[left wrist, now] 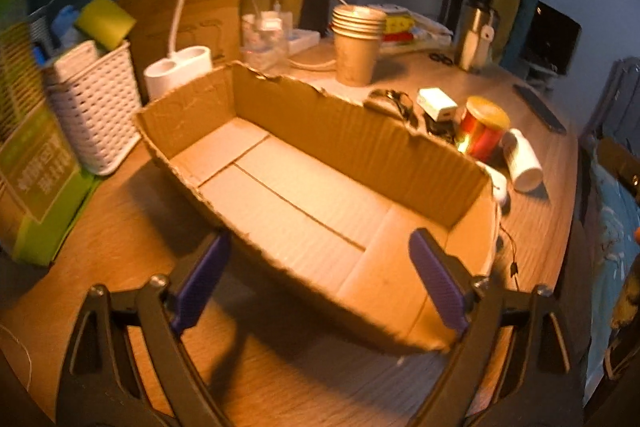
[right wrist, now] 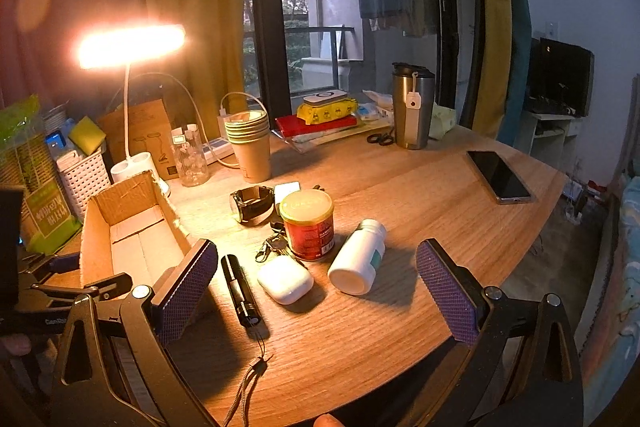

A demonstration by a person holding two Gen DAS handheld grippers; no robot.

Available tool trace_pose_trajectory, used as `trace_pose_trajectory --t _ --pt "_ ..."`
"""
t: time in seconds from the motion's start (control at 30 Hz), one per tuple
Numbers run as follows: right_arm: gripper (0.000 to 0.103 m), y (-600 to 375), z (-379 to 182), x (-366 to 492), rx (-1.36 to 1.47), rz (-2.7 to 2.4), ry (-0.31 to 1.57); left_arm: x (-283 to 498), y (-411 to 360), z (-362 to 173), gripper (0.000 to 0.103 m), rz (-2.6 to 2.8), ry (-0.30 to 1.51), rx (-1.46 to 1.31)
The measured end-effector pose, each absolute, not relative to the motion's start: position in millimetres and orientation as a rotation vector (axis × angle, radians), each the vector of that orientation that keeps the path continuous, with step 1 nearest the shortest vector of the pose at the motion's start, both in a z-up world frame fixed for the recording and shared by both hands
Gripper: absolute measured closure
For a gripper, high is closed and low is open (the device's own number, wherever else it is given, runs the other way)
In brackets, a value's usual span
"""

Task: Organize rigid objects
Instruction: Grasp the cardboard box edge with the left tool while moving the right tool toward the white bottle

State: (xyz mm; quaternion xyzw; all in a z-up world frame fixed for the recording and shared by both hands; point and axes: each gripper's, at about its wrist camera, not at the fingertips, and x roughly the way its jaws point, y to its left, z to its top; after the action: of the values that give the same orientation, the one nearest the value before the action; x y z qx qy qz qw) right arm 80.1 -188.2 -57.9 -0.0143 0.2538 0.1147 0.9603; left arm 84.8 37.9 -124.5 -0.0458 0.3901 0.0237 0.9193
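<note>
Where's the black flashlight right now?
In the right wrist view, the slim black flashlight lies flat on the wooden table, between the open cardboard box and the white earbud case.

black claw (right wrist: pixel 316 291) arms, purple textured pads (right wrist: pixel 188 291).

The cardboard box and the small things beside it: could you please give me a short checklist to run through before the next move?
1. Cardboard box has nothing inside: ok.
2. Left gripper jaws open, straddling the box's near wall, pads not pressing: ok.
3. Right gripper open, nothing held: ok.
4. Earbud case, flashlight and white bottle lie unobstructed ahead of the right gripper: ok.
5. Keys lie free of the red tin: cannot tell.
6. Flashlight's lanyard clear of the right gripper's fingers: cannot tell.
</note>
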Motion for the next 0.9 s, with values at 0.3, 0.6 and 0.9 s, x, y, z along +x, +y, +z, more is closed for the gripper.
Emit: trace_pose_trajectory --t 0.3,0.6,0.9 --pt "0.002 -197 -60 82 -0.015 0.219 0.517 101 39 -129 0.044 -0.032 0.884 -0.021" --pt "0.002 -200 -67 86 -0.008 0.213 0.541 91 48 -124 0.045 -0.128 0.945 0.131" --pt "0.002 -202 -72 89 0.001 0.206 0.555 100 66 -124 0.044 -0.146 0.98 0.14"
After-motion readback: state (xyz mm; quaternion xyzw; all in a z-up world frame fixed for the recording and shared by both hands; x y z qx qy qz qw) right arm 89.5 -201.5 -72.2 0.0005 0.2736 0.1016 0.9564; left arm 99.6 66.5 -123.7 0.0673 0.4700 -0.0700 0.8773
